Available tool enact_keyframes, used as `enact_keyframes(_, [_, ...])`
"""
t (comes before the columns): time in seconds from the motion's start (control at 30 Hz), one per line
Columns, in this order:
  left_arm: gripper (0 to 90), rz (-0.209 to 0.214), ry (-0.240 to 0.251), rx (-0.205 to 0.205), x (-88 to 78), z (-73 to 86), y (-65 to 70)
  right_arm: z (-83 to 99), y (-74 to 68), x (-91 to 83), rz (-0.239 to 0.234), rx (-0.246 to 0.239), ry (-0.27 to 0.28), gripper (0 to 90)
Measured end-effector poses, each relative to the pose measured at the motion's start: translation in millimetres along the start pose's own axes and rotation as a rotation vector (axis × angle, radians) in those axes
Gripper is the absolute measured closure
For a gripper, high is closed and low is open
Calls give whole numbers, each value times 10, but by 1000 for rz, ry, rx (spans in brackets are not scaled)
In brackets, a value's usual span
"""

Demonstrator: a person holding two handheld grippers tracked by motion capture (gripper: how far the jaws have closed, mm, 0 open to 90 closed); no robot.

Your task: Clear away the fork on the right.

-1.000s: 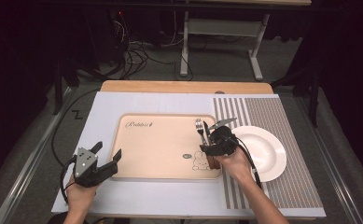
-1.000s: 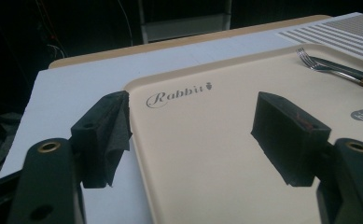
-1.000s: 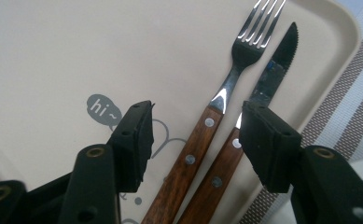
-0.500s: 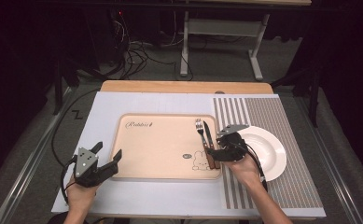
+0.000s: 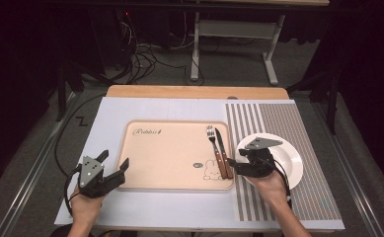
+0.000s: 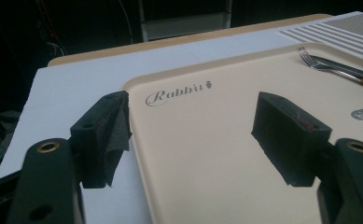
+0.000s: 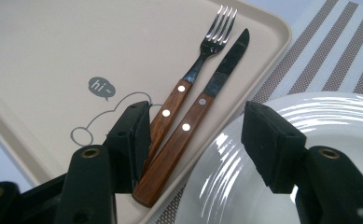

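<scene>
Having left the knife (image 5: 220, 153) beside the fork (image 5: 212, 148) on the tray (image 5: 155, 158), the right gripper (image 5: 236, 167) has drifted over the plate (image 5: 290, 158), jaws open and empty, like the left gripper's (image 5: 114, 165).

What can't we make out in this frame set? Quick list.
- Knife and fork handle ends: right gripper view, hidden behind that gripper's own jaw.
- Plate near rim: high view, covered by the right gripper and hand.
- Tray right side: left gripper view, cut off by the frame edge.
- Rabbit print's small text: high view, too small to read.
</scene>
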State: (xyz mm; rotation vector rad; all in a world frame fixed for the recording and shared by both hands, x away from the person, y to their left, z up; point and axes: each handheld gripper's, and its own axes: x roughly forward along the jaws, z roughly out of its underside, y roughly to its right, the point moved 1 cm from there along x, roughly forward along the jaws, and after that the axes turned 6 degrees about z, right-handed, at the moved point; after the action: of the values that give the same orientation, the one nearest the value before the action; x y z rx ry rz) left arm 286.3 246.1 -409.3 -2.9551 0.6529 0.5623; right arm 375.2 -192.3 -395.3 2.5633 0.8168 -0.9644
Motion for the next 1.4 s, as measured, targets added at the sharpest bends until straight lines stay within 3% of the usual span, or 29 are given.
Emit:
enact_keyframes(0.5, [280, -2, 3, -3, -6, 0, -3, 146, 89, -198, 25, 22, 82, 433])
enact_keyframes(1.4, [275, -9, 7, -17, -13, -2, -24, 445, 310, -446, 64, 110, 201, 366])
